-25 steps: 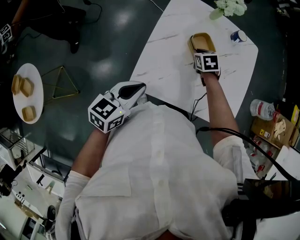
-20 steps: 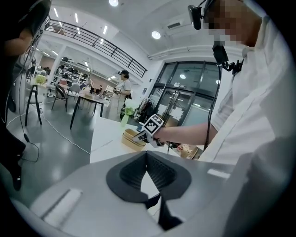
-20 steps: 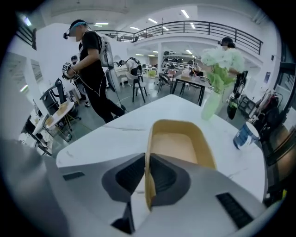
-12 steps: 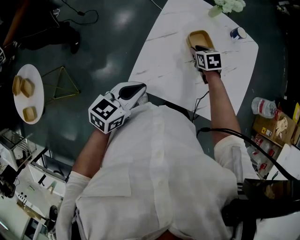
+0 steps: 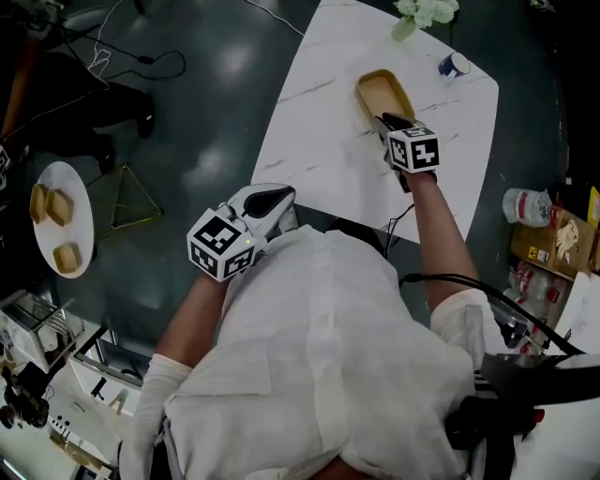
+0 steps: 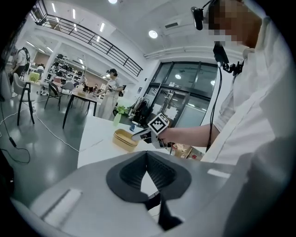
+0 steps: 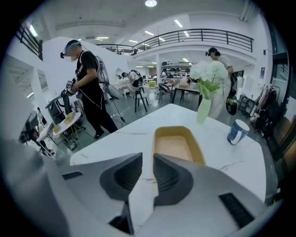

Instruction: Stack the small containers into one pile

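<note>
Tan and oblong, the container (image 5: 380, 92) is seen lying on the white marble table (image 5: 309, 141), just beyond the right gripper (image 5: 386, 122) at about 11 o'clock from its tip. Three more small tan containers (image 5: 59, 208) are seen on a round white side table (image 5: 77, 223), well apart at 9 o'clock across the dark floor. The right gripper's jaws are held a narrow gap apart with nothing between them. It is judged that so slim a gap could ride against the container's wall instead of straddling it. The container could then be pushed over the smooth marble toward the blue-and-white cup (image 5: 453, 64) at 1 o'clock, or toward the vase of flowers (image 5: 424, 13). A shallow pinch on one wall could also let the container tilt and drop when it is carried. The gap itself and the container's empty inside are shown only by the right gripper view; in the head view they are covered by the marker cube. The left gripper (image 6: 147, 156) is held low beside the person's body, off the table. Its jaws are shown by its own view to be pressed together at the tips on nothing. A band along the container's side wall is also shown there; whether a second nested container is meant cannot be told.
</note>
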A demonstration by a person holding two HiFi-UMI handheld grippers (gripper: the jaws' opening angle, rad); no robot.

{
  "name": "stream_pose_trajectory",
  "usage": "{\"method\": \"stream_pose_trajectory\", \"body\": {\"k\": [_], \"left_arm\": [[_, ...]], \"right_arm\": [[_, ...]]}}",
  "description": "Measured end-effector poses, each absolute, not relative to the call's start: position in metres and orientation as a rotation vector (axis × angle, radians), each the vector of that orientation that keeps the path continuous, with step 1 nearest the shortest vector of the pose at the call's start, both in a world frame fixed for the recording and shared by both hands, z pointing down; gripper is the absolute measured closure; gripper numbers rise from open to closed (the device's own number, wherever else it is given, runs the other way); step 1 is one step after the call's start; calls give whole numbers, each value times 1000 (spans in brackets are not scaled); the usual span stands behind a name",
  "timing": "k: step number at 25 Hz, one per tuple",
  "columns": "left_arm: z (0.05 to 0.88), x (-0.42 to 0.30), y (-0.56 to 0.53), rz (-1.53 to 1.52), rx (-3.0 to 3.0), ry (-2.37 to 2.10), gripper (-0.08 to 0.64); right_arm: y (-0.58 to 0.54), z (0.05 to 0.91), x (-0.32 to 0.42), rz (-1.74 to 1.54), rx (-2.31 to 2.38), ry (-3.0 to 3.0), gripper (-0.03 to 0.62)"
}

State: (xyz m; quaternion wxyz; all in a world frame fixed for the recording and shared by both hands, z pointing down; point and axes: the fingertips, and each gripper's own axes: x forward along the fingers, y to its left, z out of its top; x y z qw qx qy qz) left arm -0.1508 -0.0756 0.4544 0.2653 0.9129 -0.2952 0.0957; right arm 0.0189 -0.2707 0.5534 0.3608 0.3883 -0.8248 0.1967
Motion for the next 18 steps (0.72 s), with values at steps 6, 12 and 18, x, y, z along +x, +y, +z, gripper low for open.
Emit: {"method": "stream_pose_trajectory", "body": {"k": [6, 12, 18], "left_arm": [[457, -122, -66, 236, 2471, -698, 552], [453, -81, -65, 291, 2512, -664, 553], [441, -21, -54, 325, 2521, -755, 554]], "right_arm": [[-205, 535, 38, 522, 1004, -2164, 583], [-145, 520, 60, 484, 914, -2233, 586], [-98, 504, 103, 481, 815, -2348, 586]]}}
